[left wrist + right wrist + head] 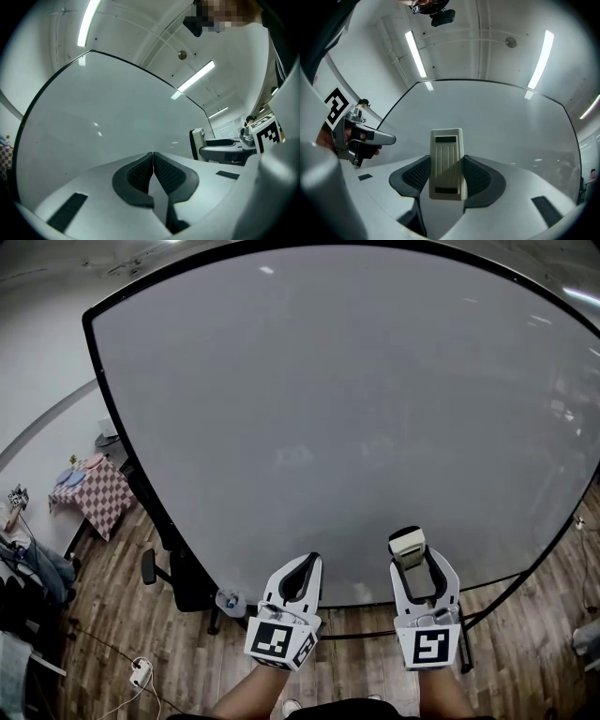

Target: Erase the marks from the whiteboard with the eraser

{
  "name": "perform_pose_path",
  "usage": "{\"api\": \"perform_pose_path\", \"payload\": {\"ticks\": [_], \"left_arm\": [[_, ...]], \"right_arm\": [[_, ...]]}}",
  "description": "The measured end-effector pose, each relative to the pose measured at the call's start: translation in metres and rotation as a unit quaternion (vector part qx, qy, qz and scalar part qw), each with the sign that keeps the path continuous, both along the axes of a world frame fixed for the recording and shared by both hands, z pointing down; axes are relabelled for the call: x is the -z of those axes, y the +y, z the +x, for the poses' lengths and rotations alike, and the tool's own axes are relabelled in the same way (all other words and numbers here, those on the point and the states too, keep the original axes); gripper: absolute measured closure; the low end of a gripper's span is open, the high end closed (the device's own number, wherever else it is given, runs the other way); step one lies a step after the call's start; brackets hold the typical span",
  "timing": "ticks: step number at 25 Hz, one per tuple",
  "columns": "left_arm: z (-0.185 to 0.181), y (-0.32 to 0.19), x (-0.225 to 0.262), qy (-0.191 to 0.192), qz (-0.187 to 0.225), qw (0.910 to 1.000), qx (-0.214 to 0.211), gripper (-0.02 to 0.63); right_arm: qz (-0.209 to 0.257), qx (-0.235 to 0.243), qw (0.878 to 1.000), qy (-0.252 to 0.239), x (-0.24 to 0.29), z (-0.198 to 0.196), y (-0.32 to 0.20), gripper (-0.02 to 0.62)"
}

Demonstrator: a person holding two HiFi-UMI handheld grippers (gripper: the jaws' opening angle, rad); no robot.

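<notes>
A large whiteboard (337,418) with a black frame fills the head view, and I see no marks on it. My right gripper (410,554) is shut on a cream eraser (407,542), which stands upright between the jaws near the board's lower edge. In the right gripper view the eraser (446,164) shows its ribbed back, with the whiteboard (497,122) behind it. My left gripper (304,568) hangs beside it to the left, shut on nothing. In the left gripper view its pads (140,176) meet in front of the whiteboard (103,117).
A small table with a checked cloth (94,491) and plates stands at the left. Below the board are a black stand with a caster (148,565), a power strip (141,672) and cables on the wooden floor. Bags (37,568) lie at the far left.
</notes>
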State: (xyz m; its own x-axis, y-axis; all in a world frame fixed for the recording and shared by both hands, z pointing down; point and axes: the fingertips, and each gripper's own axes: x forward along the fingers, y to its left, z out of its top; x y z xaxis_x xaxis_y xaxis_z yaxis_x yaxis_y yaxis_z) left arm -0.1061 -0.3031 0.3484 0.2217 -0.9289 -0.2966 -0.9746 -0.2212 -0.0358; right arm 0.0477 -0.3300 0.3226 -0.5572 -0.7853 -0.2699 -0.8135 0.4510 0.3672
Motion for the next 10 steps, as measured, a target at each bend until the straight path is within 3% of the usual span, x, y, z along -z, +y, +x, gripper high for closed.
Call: {"api": "perform_pose_path", "payload": {"ticks": [10], "left_arm": [[0.003, 0.003, -0.013, -0.007, -0.007, 0.9999, -0.014, 0.585]], "right_arm": [[0.01, -0.002, 1.0, 0.006, -0.01, -0.008, 0.008, 0.351]]}}
